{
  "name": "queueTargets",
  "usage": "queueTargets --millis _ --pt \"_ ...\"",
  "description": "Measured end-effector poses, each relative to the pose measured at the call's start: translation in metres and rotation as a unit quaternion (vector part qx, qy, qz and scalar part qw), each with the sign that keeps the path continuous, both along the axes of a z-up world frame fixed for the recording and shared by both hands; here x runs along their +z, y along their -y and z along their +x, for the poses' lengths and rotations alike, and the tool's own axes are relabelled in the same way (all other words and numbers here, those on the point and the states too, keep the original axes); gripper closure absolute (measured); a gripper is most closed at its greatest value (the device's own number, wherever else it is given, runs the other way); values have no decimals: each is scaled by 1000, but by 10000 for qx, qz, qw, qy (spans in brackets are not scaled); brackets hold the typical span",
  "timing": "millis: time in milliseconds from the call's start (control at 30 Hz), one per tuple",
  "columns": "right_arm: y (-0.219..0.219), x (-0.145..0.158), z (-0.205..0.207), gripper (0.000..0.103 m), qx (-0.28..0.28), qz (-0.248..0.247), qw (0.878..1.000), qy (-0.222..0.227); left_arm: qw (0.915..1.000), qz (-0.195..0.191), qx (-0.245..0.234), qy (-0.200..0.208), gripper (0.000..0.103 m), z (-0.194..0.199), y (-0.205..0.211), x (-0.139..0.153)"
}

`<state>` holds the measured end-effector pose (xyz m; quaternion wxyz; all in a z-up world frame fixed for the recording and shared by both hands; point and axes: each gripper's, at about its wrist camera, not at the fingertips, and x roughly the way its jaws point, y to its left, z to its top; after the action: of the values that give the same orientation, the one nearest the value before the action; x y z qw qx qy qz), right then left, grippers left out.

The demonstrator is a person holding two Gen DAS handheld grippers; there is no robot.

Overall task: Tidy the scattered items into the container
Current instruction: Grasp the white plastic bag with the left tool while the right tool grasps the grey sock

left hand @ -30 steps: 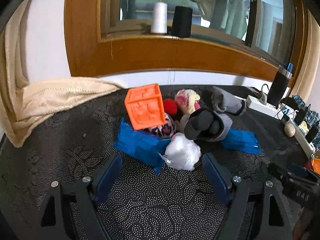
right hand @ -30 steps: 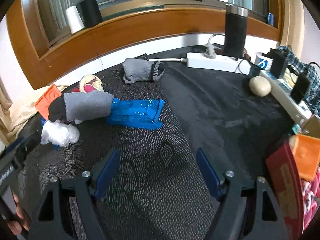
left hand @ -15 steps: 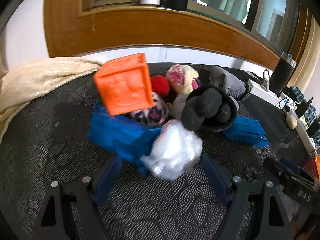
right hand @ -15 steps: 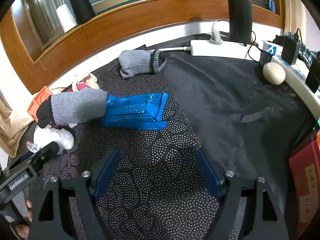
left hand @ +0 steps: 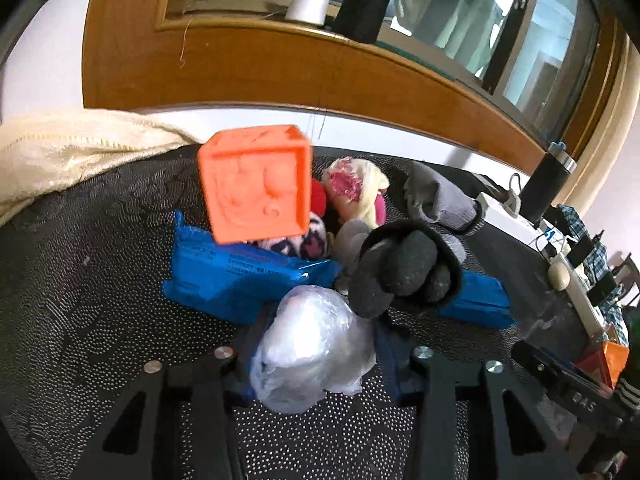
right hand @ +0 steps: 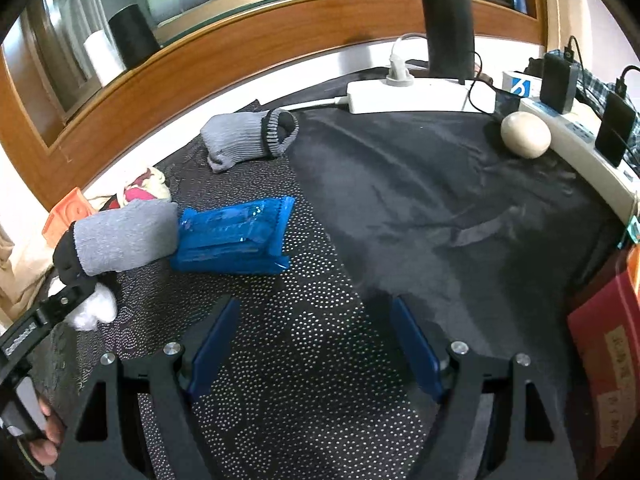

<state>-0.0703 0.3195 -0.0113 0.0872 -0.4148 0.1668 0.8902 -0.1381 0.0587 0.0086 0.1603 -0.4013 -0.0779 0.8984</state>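
The left gripper point(left hand: 316, 364) has its fingers squeezed in on a crinkly white plastic bag point(left hand: 312, 354), low over the table point(left hand: 80, 312) at the front of the pile. The bag is soft, shiny and puffy, so it could slip out or squash flat if the squeeze is too light. It sits right against a blue packet point(left hand: 240, 276) and a rolled sock point(left hand: 400, 276), so a lift may drag those along. An orange block point(left hand: 256, 184) with bumpy pictures on its side sits tilted on top of the pile, and I think a bump could make it tumble off. Behind it are a red ball point(left hand: 319, 200), a fluffy pink and cream toy point(left hand: 356, 188) and a spotted fuzzy thing point(left hand: 308, 240). A grey sock point(right hand: 248, 142) lies alone farther back. The right gripper point(right hand: 316, 344) hangs over the dotted black cloth with its fingers wide apart and nothing in them, near a second blue packet point(right hand: 236, 236) that looks slick and flat. I cannot see the container for sure. A red box point(right hand: 604, 348) sits at the right edge, but I cannot tell if that is it. A smooth egg-shaped thing point(right hand: 526, 134) rests by the power strip point(right hand: 420, 96).
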Motion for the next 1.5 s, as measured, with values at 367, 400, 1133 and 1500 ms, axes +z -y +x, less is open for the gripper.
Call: queueTargets --millis 367,400,1133,1500 --pt "3 2 1 22 109 -102 9999 -86 9995 288 98 -105 57 17 30 27" --pt "3 2 1 22 124 -136 9998 -91 9995 277 141 -104 57 20 35 27" --pt "40 8 -23 22 919 -1560 9834 121 9995 127 284 -28 57 37 56 17" --pt "83 6 -53 21 993 -1541 9828 226 9993 -56 291 -238 57 42 52 23"
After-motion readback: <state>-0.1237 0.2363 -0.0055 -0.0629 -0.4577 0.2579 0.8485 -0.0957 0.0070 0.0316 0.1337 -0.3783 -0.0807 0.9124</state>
